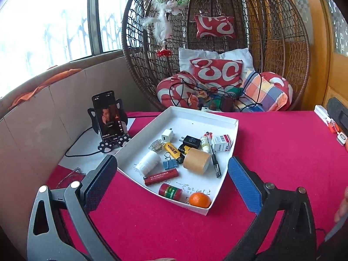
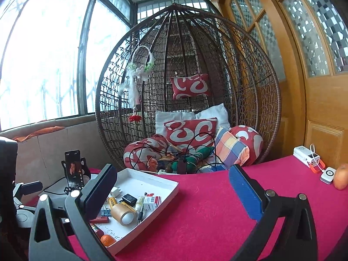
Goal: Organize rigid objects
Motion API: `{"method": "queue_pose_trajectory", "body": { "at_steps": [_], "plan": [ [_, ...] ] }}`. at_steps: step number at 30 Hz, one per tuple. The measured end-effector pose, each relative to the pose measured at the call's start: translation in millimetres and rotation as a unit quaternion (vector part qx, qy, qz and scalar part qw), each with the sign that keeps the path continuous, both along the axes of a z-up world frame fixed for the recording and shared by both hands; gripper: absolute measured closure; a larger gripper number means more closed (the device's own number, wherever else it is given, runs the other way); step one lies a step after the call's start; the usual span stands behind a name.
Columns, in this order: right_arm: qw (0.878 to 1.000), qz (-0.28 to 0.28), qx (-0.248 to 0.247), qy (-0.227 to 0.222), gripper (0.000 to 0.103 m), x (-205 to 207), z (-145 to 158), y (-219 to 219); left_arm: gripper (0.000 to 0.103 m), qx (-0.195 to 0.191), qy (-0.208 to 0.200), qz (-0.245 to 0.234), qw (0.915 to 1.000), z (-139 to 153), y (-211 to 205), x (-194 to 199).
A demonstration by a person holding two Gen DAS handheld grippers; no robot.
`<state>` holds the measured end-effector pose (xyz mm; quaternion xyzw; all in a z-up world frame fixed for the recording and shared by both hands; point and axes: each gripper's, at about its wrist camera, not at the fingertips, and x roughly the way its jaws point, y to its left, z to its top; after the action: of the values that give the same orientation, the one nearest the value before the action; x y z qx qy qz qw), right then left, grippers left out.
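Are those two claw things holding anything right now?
No. The left gripper and the right gripper are both open and empty; the items lie in the white tray.

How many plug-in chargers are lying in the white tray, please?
2: a white charger near the white tray's middle, and a black charger just right of it. Others may hide beneath the clutter.

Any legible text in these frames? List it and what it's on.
Nothing reads cleanly.
Yellow lighter: bold black characters, too blurred.
Red lighter: line of small white print, unreadable.
Red-and-white box: barcode and print, too small.
Tray floor: handwritten marks, illegible.
Phone: on-screen text, too small.
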<state>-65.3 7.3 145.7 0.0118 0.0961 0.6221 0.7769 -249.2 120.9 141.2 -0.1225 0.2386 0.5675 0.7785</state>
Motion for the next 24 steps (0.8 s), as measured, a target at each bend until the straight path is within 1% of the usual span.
{"method": "queue_pose_trajectory", "body": {
  "at_steps": [2,4,7,8,12,20,24],
  "plan": [
    [1.0,-0.001,-0.009,0.02,0.0,7,-3,-5,0.0,-0.011,-0.007,-0.003,0.9999,0,-3,-1],
    [0.999,-0.005,-0.015,0.034,0.0,12,-7,-13,0.0,-0.031,-0.014,-0.001,0.9994,-2,-5,-4],
    [0.998,-0.01,-0.02,0.052,0.0,16,-12,-26,0.0,-0.064,-0.047,-0.007,0.9968,-3,-12,-9],
    [0.998,-0.014,-0.018,0.057,0.0,17,-13,-30,0.0,-0.063,-0.052,-0.01,0.9966,-3,-16,-9],
    [0.997,-0.025,-0.013,0.068,0.0,20,-17,-38,0.0,-0.046,-0.037,-0.012,0.9982,1,-26,-2],
    [0.997,-0.035,-0.017,0.072,0.0,23,-21,-44,0.0,-0.051,-0.015,-0.014,0.9985,-3,-29,5],
    [0.997,-0.029,-0.024,0.073,0.0,22,-22,-44,0.0,-0.047,-0.012,-0.018,0.9987,-2,-31,6]
  ]
}}
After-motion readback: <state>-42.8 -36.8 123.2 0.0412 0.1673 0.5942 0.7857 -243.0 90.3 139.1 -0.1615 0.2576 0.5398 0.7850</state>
